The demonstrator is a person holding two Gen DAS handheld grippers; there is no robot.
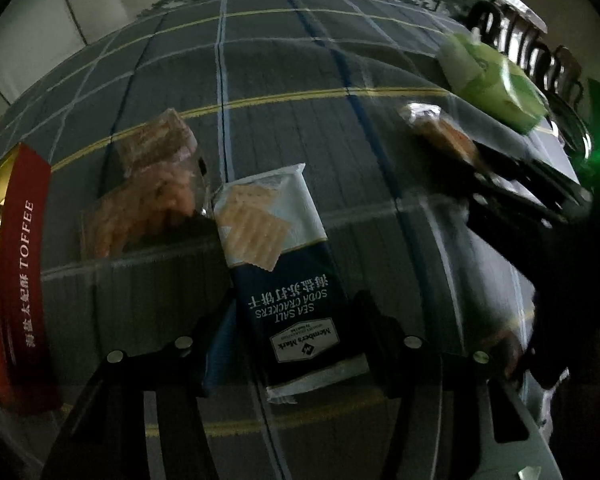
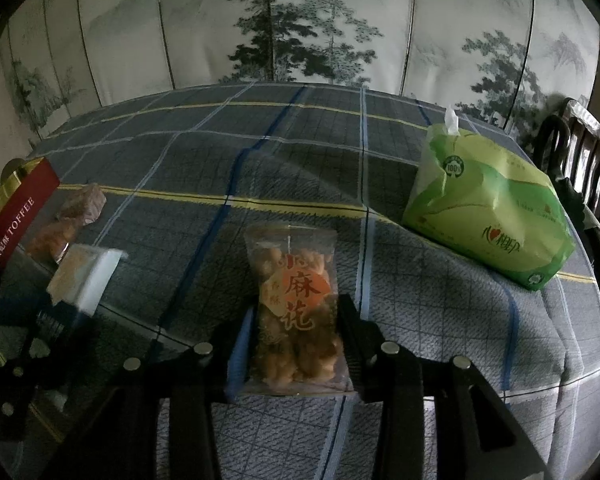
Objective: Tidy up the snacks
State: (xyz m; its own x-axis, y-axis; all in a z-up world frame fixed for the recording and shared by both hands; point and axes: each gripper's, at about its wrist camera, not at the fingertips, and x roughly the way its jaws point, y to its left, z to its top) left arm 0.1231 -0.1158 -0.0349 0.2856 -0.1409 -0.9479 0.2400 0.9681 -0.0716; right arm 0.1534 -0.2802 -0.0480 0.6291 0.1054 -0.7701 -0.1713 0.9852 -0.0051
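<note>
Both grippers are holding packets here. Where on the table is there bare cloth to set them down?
Bare cloth runs across the far tablecloth, behind every packet, and between the twist snack bag and the tissue pack. It is crowded by the toffee box, where pastry packets lie beside the cracker pack.

A table (image 2: 284, 168) draped in grey plaid cloth is carrying the snacks. Ahead-right of the right gripper (image 2: 296, 344), a green tissue pack (image 2: 492, 208) is lying on it; far to its left, a red toffee box (image 2: 18, 216) is standing beside a clear snack packet (image 2: 76, 216).
</note>
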